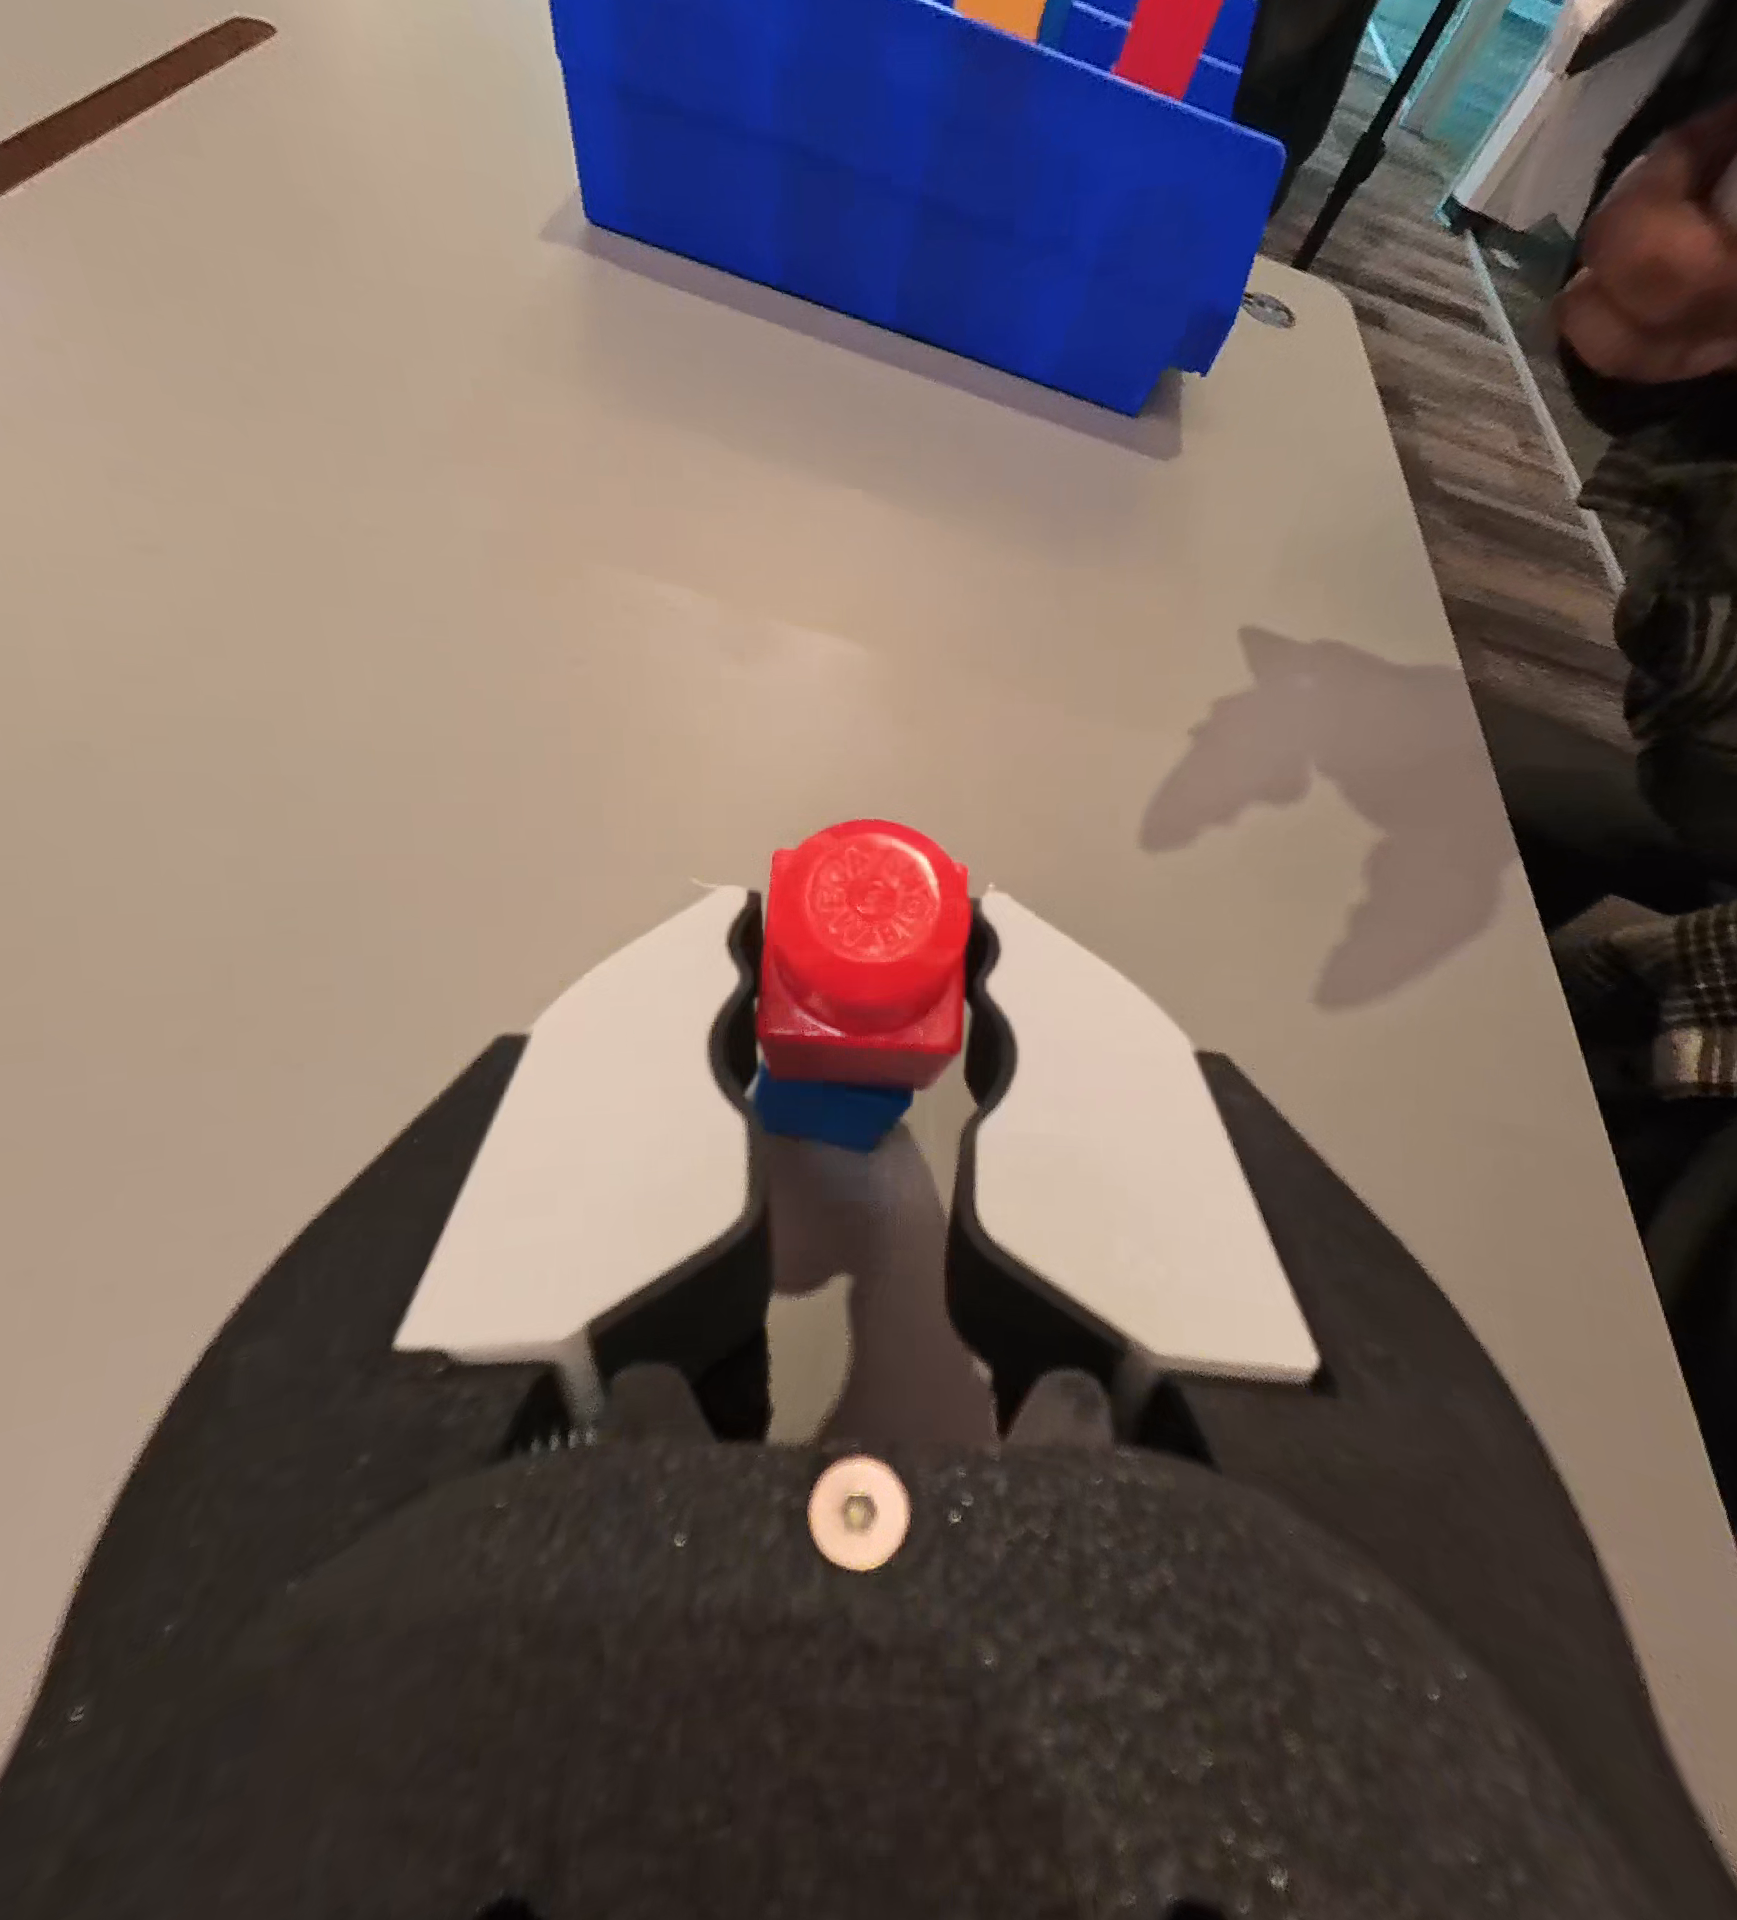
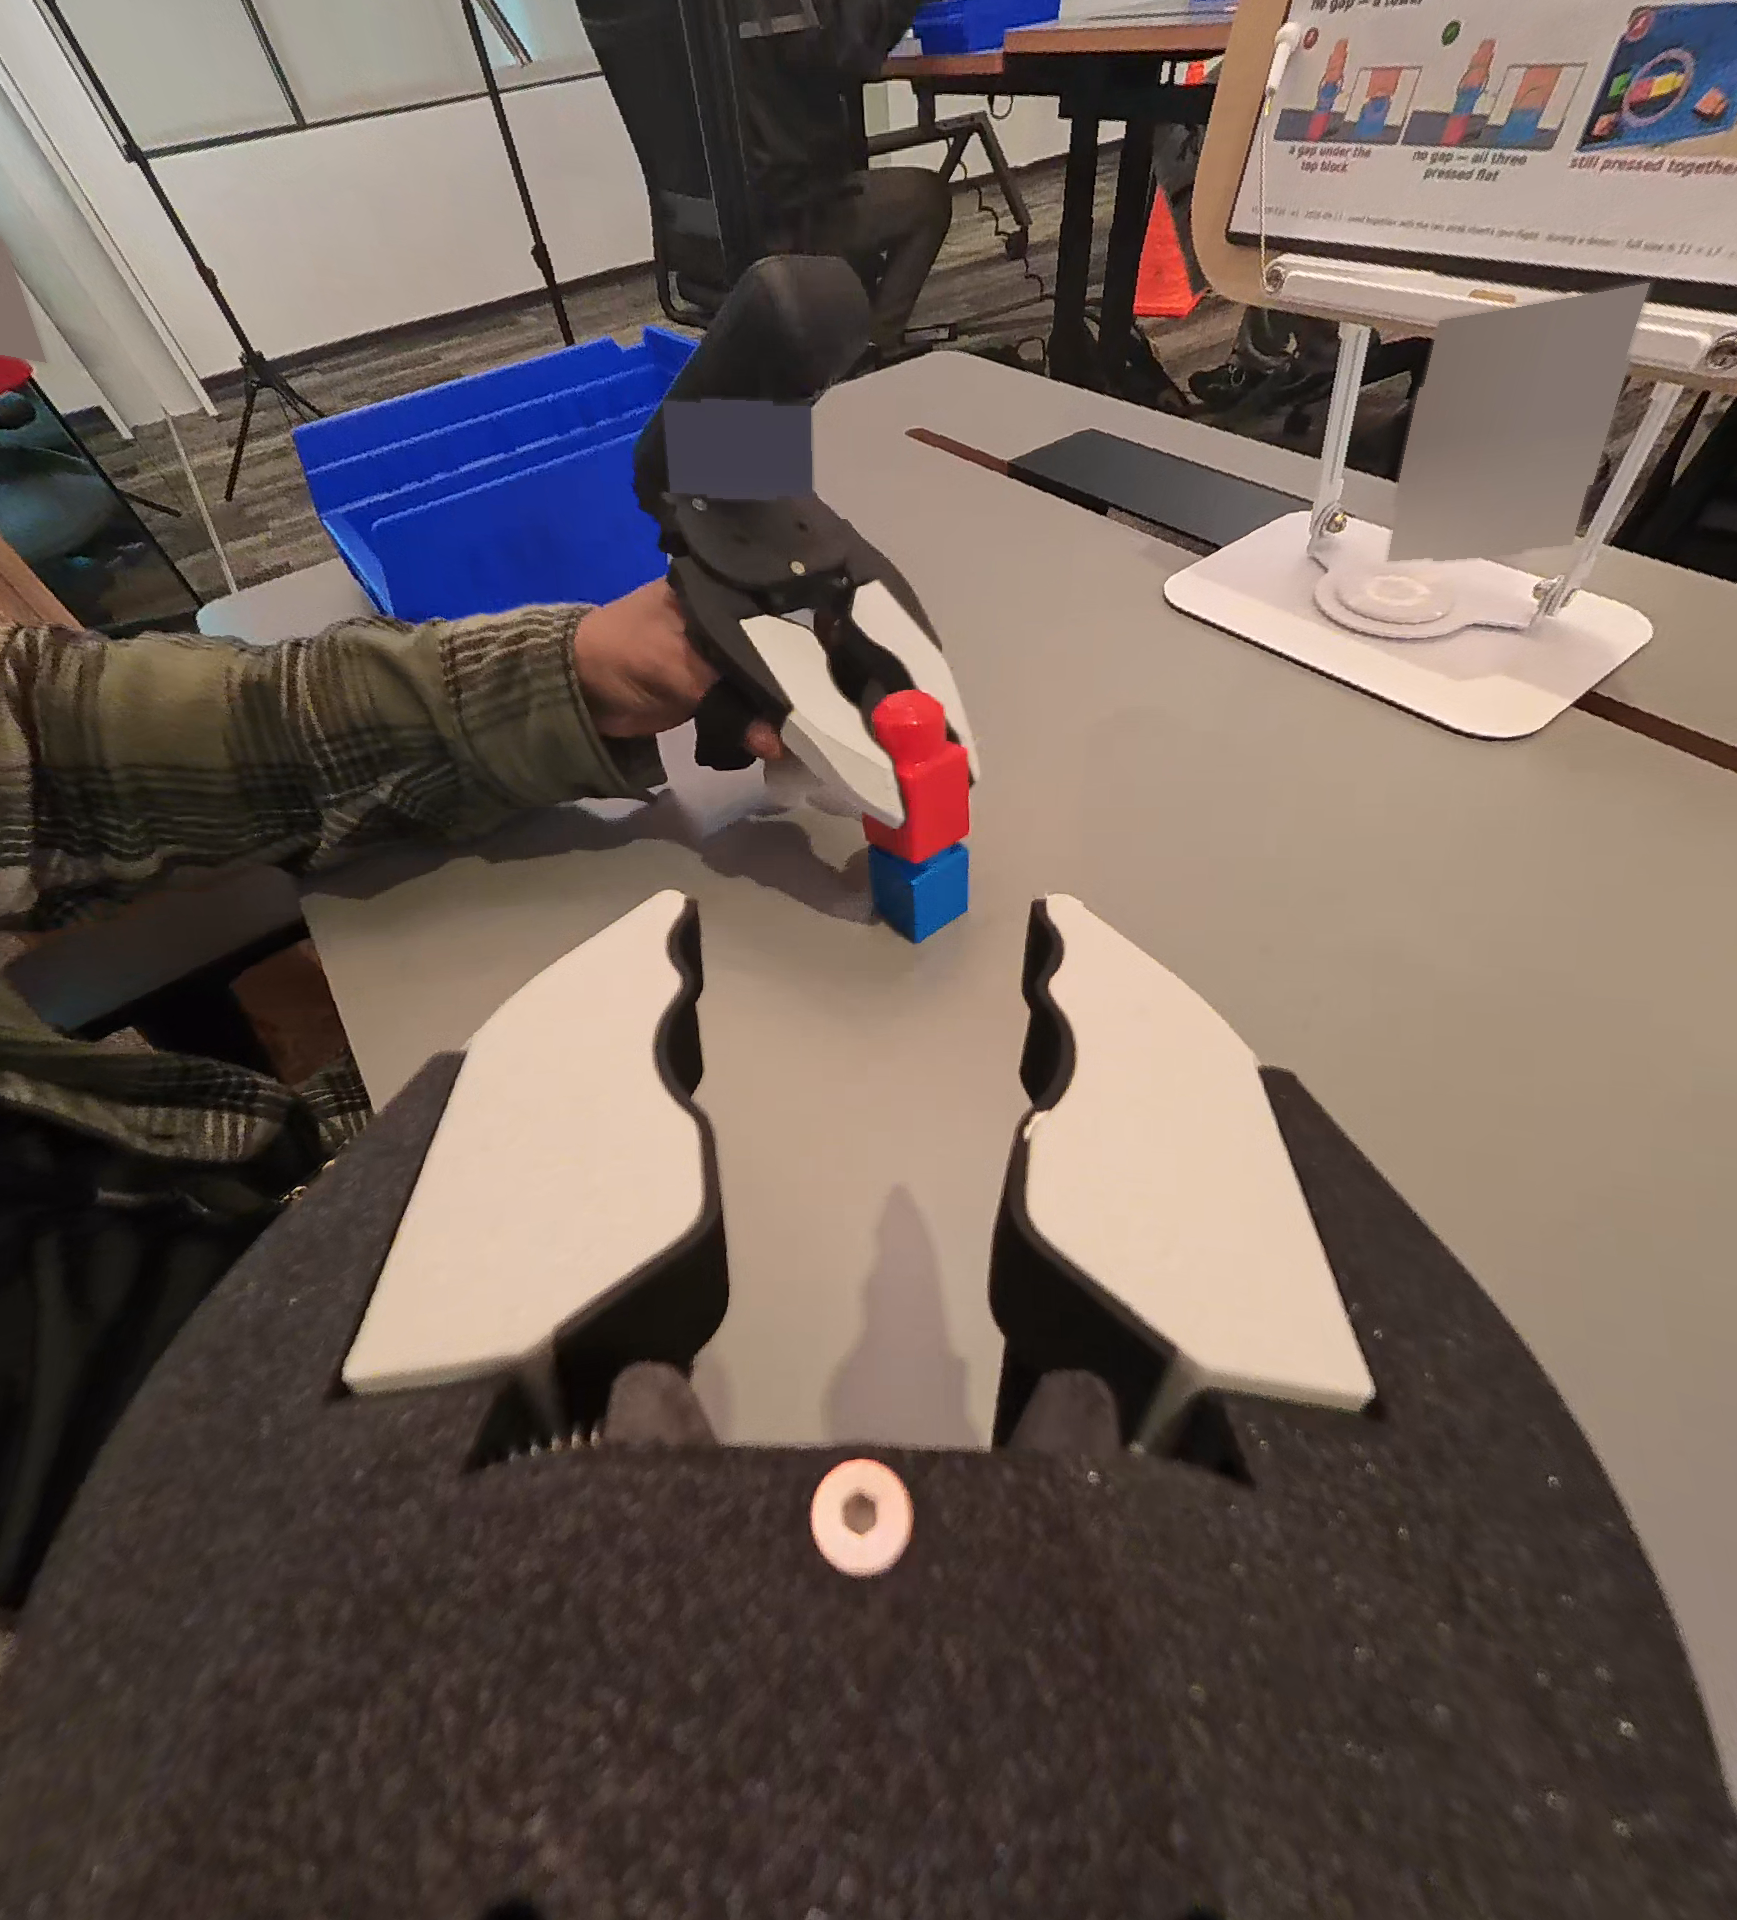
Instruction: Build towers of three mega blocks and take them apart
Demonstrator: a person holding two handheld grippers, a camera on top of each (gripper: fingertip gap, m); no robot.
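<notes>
Grey table (image 2: pixel 1311 987) surface carries everything seen: at its far left edge a blue bin (image 2: pixel 511 488) with dividers stands, and on the right a white stand (image 2: pixel 1415 623) bearing an instruction sheet is placed. Near the middle of the table a two-block stack is found, a red mega block (image 2: pixel 921 784) seated on a blue mega block (image 2: pixel 918 891), with the blue one resting on the table. No third block is seen on the stack, and whether one lies in the bin cannot be told.

The left tongs (image 1: pixel 864 935) are closed on the red mega block from either side, gripped at its body below the round stud. The right tongs (image 2: pixel 859 935) are held open and empty, just short of the stack and not touching it.

The step in hand is judged to be either the pressing home of the second block or the start of its removal; which of the two cannot be decided. If building is meant, the red block should be released and a third fetched. If dismantling is meant, the blue base should be clamped by the right tongs while the red one is pulled straight up.
</notes>
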